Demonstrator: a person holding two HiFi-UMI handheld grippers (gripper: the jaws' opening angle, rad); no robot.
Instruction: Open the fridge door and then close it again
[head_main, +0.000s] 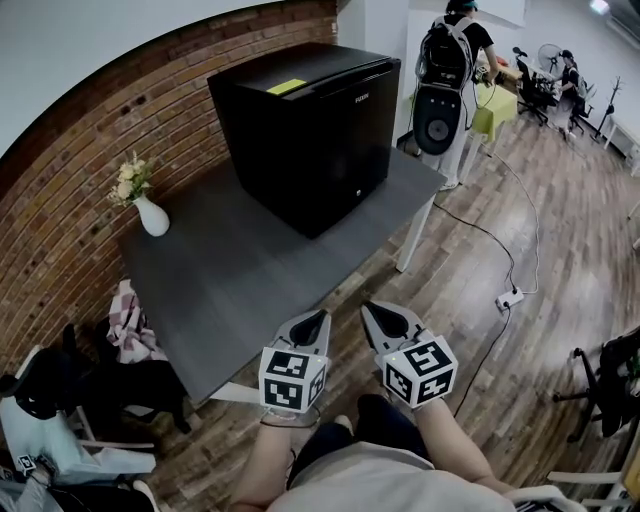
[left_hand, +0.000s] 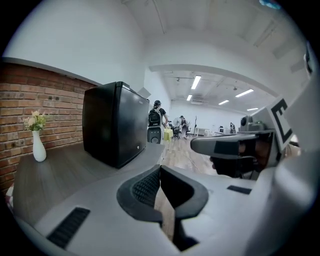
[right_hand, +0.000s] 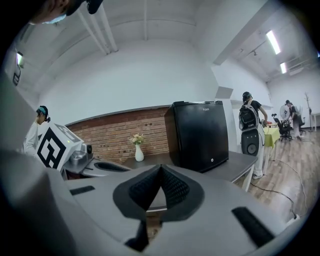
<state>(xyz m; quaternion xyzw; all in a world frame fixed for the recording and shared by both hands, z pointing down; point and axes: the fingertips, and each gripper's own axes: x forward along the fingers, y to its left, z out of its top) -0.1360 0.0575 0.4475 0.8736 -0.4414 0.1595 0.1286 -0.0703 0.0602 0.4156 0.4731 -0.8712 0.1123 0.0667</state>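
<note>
A small black fridge (head_main: 310, 130) stands on the dark grey table (head_main: 250, 290), its door closed; it also shows as the fridge (left_hand: 112, 122) in the left gripper view and the fridge (right_hand: 200, 135) in the right gripper view. My left gripper (head_main: 322, 316) and right gripper (head_main: 368, 307) hang side by side off the table's near edge, well short of the fridge. Both are shut with nothing between the jaws, the left gripper (left_hand: 160, 168) and the right gripper (right_hand: 160, 167) alike.
A white vase with flowers (head_main: 145, 205) stands at the table's left end by the brick wall (head_main: 90, 150). A cable and power strip (head_main: 508, 298) lie on the wooden floor to the right. A person with a backpack (head_main: 450, 60) stands behind the table. Chairs (head_main: 60, 420) sit at lower left.
</note>
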